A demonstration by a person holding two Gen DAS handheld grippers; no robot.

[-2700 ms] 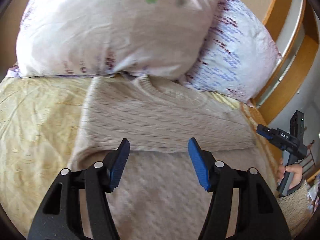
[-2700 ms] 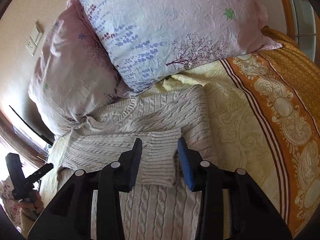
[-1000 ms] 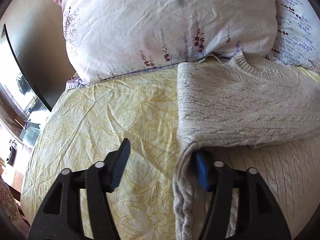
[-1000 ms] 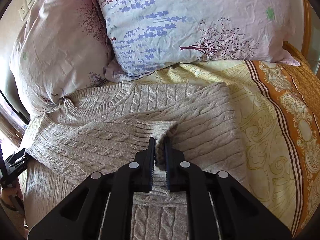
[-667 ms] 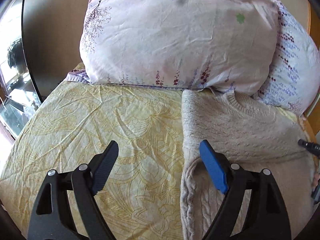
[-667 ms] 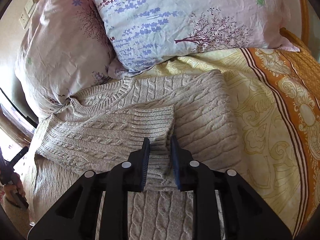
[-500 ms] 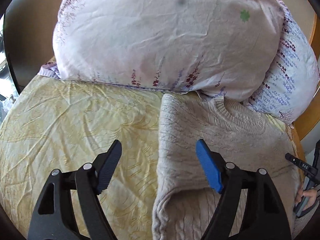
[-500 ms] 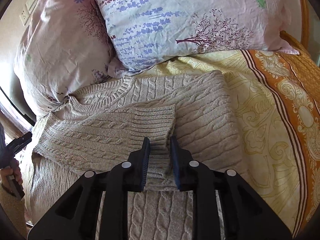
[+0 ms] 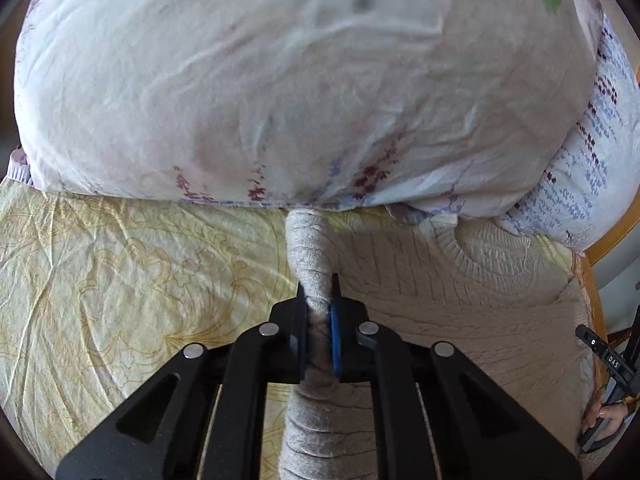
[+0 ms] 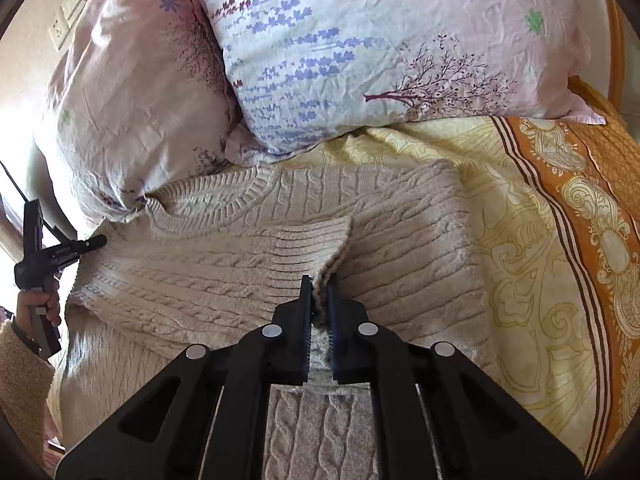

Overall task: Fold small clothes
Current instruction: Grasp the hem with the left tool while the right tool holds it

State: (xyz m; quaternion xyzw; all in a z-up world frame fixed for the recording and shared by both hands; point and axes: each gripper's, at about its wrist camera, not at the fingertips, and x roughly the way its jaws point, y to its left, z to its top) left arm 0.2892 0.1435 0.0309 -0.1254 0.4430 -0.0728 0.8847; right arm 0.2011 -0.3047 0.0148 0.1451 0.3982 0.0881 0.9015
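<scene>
A beige cable-knit sweater (image 10: 404, 236) lies flat on the bed below the pillows, one sleeve folded across its chest. In the right wrist view my right gripper (image 10: 319, 292) is closing its jaws on the ribbed cuff (image 10: 312, 248) of that sleeve, and the pads pinch the knit. At the sweater's (image 9: 460, 292) left side a rolled fold (image 9: 310, 248) runs up to the pillow. My left gripper (image 9: 318, 292) is closing on this fold, with the fabric squeezed between its pads.
Two floral pillows (image 10: 380, 40) (image 10: 132, 92) press against the sweater's collar end. The yellow patterned bedspread (image 9: 120, 280) spreads to the left, with an orange border (image 10: 580, 208) at the right. A wooden bed frame (image 9: 592, 280) edges the mattress. A hand (image 10: 38, 304) in a fuzzy sleeve holds the left gripper.
My left gripper slid along the sweater's left edge toward the pillows and went from wide open to shut on the fold. The right gripper loosened slightly, then pinched the cuff again in place.
</scene>
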